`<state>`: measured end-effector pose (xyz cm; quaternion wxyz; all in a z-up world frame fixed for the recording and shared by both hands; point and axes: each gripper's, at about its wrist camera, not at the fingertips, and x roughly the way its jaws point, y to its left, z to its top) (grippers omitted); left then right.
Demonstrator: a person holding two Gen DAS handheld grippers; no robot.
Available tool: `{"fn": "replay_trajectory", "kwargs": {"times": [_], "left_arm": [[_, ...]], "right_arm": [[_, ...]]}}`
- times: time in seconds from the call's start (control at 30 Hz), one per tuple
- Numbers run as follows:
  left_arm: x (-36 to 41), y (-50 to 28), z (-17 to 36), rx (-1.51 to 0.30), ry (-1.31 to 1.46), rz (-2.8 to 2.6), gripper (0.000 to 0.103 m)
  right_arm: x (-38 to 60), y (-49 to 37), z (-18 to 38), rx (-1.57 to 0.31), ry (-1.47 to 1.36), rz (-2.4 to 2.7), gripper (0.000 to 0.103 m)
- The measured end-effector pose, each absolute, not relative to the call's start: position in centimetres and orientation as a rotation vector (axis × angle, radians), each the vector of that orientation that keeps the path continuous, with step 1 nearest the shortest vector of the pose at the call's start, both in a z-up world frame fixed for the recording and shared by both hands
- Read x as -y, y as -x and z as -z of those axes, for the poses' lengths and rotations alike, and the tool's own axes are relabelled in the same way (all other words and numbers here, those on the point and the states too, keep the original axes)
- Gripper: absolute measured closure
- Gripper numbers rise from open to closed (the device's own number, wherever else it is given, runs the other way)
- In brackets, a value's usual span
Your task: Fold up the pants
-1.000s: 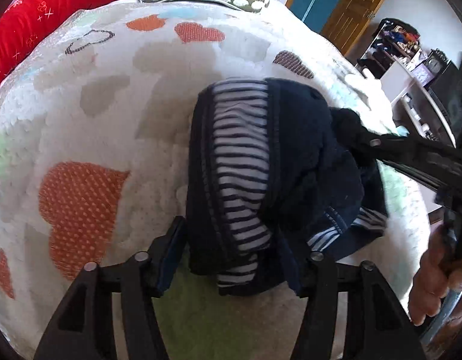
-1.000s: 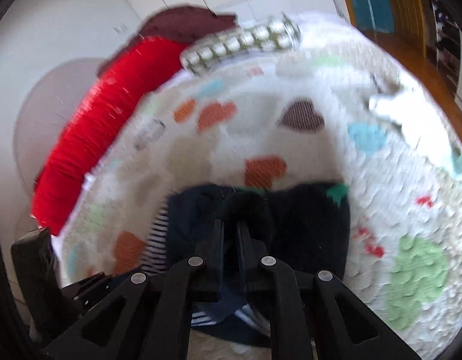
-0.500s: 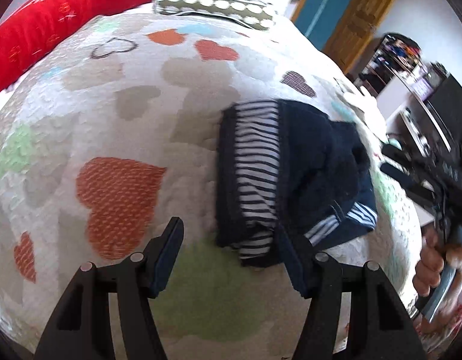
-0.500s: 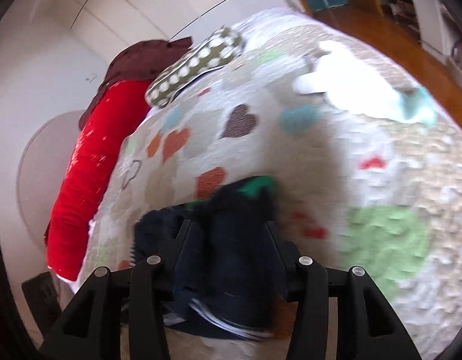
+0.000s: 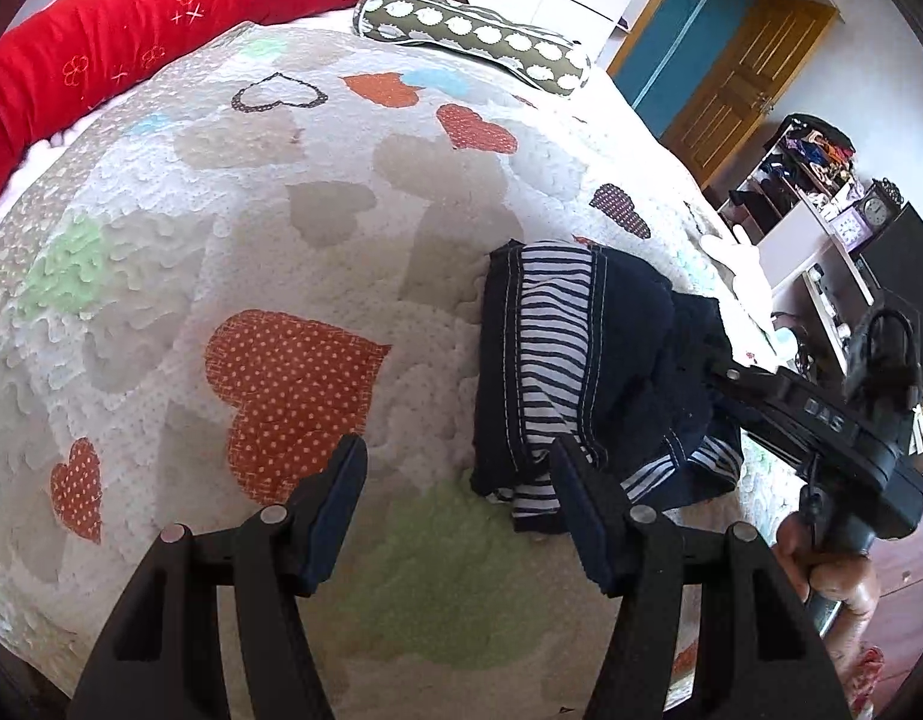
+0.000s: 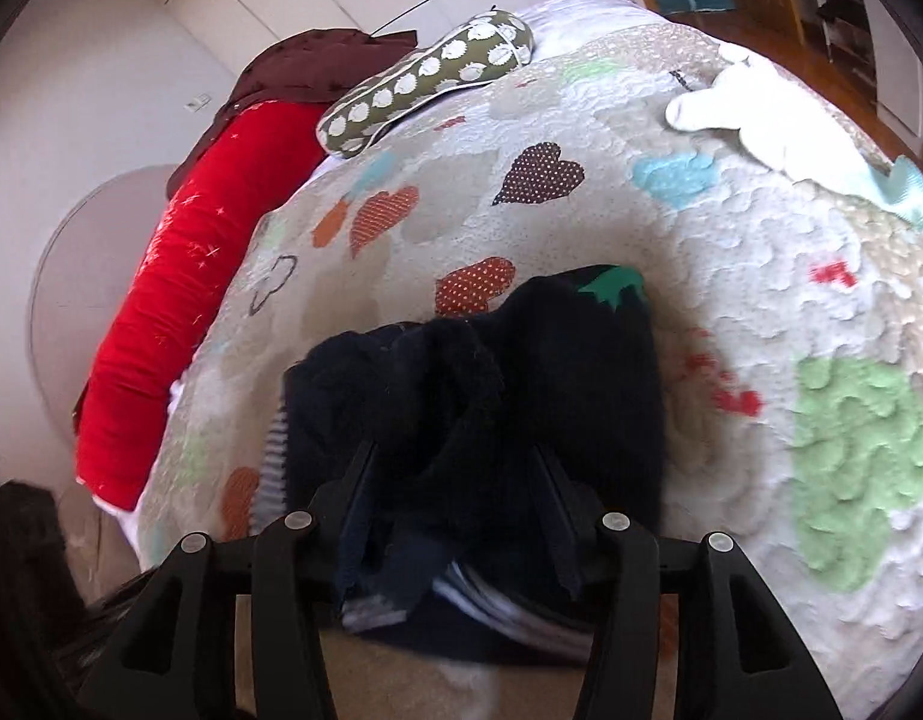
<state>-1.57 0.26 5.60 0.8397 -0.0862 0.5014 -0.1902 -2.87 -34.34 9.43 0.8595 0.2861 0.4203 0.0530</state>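
The pants point(image 5: 587, 372) lie bundled on the bed point(image 5: 233, 276), long axis running away from me. My left hand-held gripper point(image 5: 455, 516) is open, empty, beside their near-left corner. My right hand-held gripper point(image 6: 455, 516), nearer, straddles them wide open

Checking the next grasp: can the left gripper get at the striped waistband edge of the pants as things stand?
Probably yes. The left gripper is open just short of the pants, the near striped edge faces it uncovered, and the right gripper is at the far side.
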Motion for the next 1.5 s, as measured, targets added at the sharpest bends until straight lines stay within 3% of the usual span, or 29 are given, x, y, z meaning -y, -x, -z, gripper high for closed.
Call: {"fn": "replay_trajectory", "kwargs": {"times": [0.03, 0.13, 0.4, 0.57, 0.67, 1.03, 1.27, 1.5], "left_arm": [[-0.4, 1.5, -5.6, -1.061, 0.186, 0.401, 0.041], [-0.7, 1.4, -5.6, -1.062, 0.196, 0.396, 0.041], [-0.1, 1.9, -5.8, -1.064, 0.187, 0.407, 0.041], [0.2, 2.1, -5.7, -1.070, 0.177, 0.406, 0.041], [0.2, 2.1, -5.6, -1.079, 0.186, 0.404, 0.041], [1.5, 1.3, -7.0, -1.053, 0.134, 0.429, 0.041], [10.3, -1.7, -10.7, -1.038, 0.034, 0.619, 0.035], [20.7, -5.3, -9.2, -1.095, -0.130, 0.730, 0.035]], "right_arm": [[34.0, 2.6, -9.3, -0.879, -0.618, -0.135, 0.068], [33.1, 2.1, -9.7, -0.874, -0.641, -0.177, 0.076], [33.5, 2.2, -9.6, -0.808, -0.897, -0.404, 0.080], [35.4, 3.3, -6.8, -0.861, -0.883, -0.268, 0.071], [35.8, 3.9, -7.3, -0.864, -0.868, -0.251, 0.060], [39.5, 8.7, -10.5, -0.821, -0.590, -0.089, 0.053], [40.4, 9.9, -8.1, -0.824, -0.692, -0.104, 0.046], [39.1, 9.3, -6.5, -0.789, -0.755, -0.104, 0.044]]}}
